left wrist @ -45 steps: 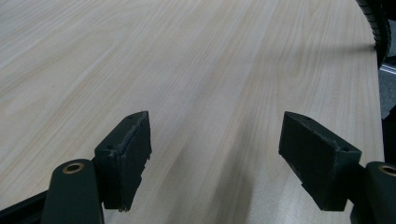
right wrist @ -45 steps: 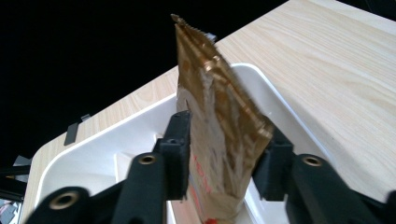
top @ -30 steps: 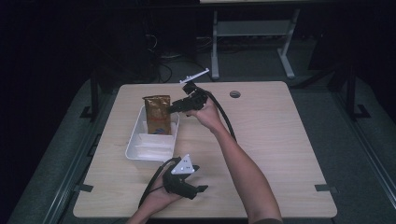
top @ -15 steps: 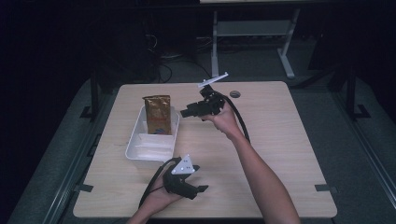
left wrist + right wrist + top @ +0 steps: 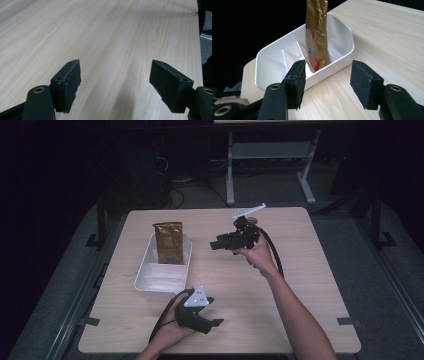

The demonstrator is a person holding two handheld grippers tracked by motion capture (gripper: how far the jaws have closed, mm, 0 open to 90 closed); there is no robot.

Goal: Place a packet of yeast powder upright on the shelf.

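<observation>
Here gold pouch (image 5: 168, 242) stands upright (lengthwise vertical).

High overhead view, two close tabletop (image 5: 300, 285) views

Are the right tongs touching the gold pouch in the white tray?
Apart. In the high view the right tongs hang over bare table, a clear gap from the gold pouch standing in the white tray.
</observation>
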